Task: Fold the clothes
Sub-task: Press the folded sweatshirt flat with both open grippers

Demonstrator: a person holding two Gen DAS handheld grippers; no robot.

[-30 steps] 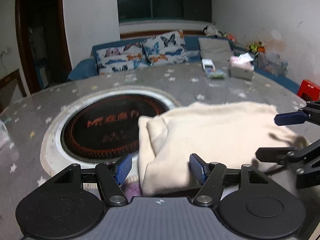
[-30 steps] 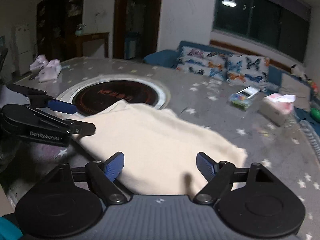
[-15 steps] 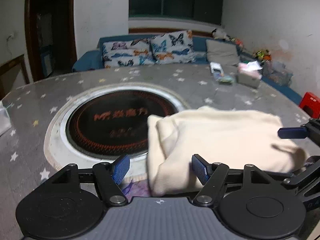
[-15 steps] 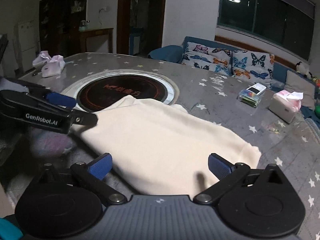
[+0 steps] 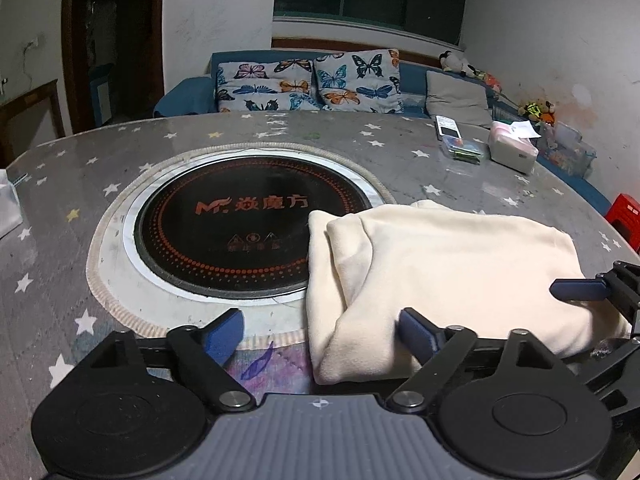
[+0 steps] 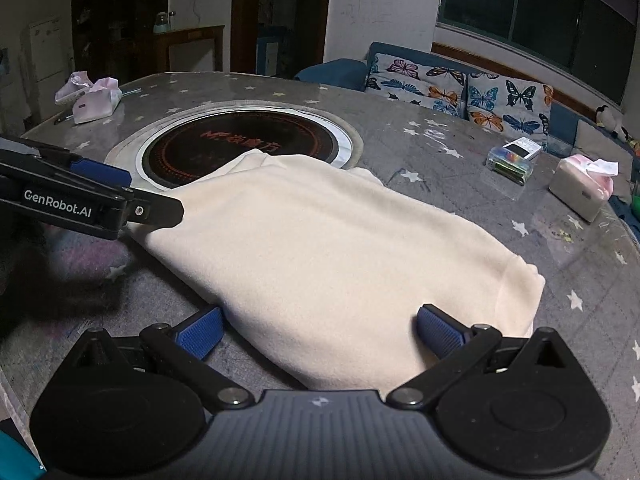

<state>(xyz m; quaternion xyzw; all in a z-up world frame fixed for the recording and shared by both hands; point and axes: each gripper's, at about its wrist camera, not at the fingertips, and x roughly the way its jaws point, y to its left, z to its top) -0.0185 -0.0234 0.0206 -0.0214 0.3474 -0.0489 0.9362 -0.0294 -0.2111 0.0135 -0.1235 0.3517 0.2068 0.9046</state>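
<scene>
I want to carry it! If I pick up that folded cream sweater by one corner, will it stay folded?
Probably not. The cream sweater looks soft and floppy: its layers sag in rounded folds, so they would likely fall open. It looks light and fuzzy, so probably not slippery on the table.

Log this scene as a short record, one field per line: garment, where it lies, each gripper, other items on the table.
garment: cream garment, folded
lies on: table, one edge over the round cooktop
left gripper: jaws opening, garment's corner between them
right gripper: open over garment's near edge
other items: tissue box, clear case
</scene>
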